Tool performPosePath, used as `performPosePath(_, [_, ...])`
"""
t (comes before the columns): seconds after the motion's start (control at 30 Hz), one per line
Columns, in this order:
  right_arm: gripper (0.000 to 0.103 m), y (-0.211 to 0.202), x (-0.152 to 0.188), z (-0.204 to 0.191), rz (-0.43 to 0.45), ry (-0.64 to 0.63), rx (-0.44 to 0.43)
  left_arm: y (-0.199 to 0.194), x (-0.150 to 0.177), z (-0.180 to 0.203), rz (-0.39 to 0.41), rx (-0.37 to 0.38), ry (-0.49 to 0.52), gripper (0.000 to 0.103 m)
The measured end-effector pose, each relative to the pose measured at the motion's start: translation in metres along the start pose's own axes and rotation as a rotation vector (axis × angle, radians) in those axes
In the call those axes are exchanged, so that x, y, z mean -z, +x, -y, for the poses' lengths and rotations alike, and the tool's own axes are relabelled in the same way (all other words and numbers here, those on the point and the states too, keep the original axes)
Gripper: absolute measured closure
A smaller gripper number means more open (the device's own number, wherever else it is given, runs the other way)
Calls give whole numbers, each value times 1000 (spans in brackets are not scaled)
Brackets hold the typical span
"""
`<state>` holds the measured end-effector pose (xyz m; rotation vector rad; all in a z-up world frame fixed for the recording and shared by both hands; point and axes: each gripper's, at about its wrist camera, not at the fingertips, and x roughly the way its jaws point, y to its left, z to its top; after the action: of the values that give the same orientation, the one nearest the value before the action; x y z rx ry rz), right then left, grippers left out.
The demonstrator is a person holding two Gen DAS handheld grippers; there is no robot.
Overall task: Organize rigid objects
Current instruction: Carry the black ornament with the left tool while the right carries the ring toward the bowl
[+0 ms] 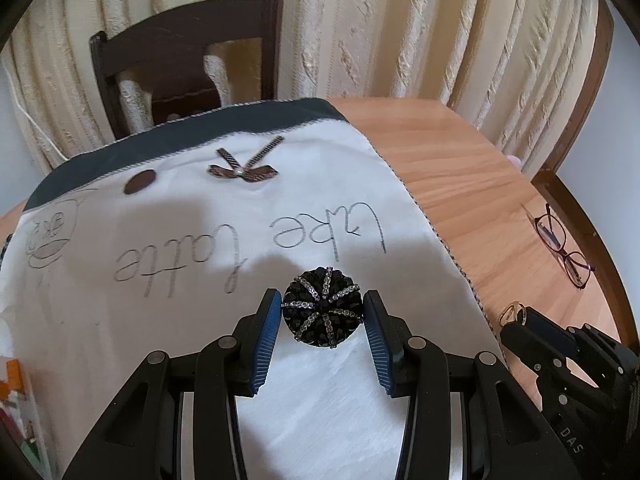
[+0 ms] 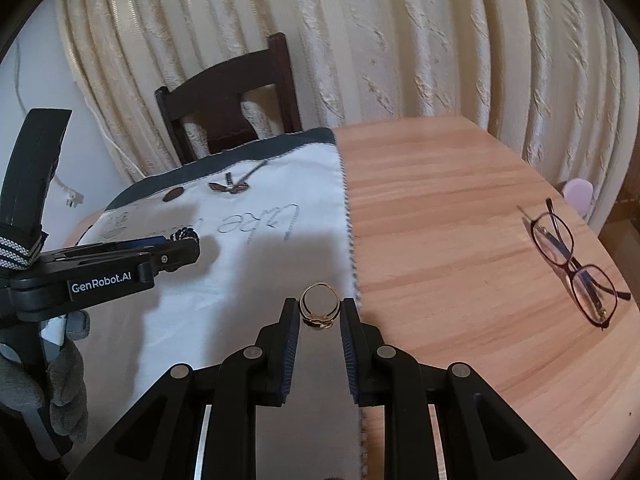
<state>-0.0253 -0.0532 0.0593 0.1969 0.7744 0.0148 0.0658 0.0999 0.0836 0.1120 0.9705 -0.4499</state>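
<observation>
**Both grippers loaded: brooch on the left, ring on the right**

Left gripper (image 1: 322, 308) first: its blue ribbed fingers (image 1: 267, 332) sit on either side of a round black beaded brooch (image 1: 322, 307) with little rhinestone spokes. The left pad looks like it's touching the edge, and the right one is touching it or nearly so, so I'd call that clamped on the brooch, though it's a loose-looking hold. The brooch is over the near part of the white cloth (image 1: 160, 320); I can't tell if it's resting on the cloth or lifted off it.

Right gripper (image 2: 320, 310) has its fingers (image 2: 290, 332) pinched onto a gold ring (image 2: 319, 306), standing upright between the tips, band on top and the ornate bit at the bottom. It's held right above the stitched right edge of the cloth, where the cloth meets the bare wooden desk (image 2: 440, 240).

Further along the cloth there's handwritten-style lettering (image 1: 288, 232), then a brown ribbon bow (image 1: 244, 168) and a brown oval patch (image 1: 139, 182) near the dark far border.

Off to the right of the cloth, well apart from it, a pair of dark red glasses (image 2: 572, 264) lies folded on the desk near the rim.

Past the cloth's far edge stands a dark wooden chair (image 1: 192, 56), and behind that cream curtains (image 1: 400, 28).
</observation>
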Motion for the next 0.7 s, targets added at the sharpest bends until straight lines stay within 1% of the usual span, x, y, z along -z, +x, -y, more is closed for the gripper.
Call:
performPosePath(0.3, [81,-6,-7,-39,10,-93,-41,-32,13,-36,40,-27,-78,60])
performPosePath(0.43, [81,-10,-9,-62,12,-143,-66,-49,21,-58,73,-70,-114,60])
performPosePath(0.7, [81,-10,-13,-111,2,-228,-145,-79,42,-106,119,-154,-197,60])
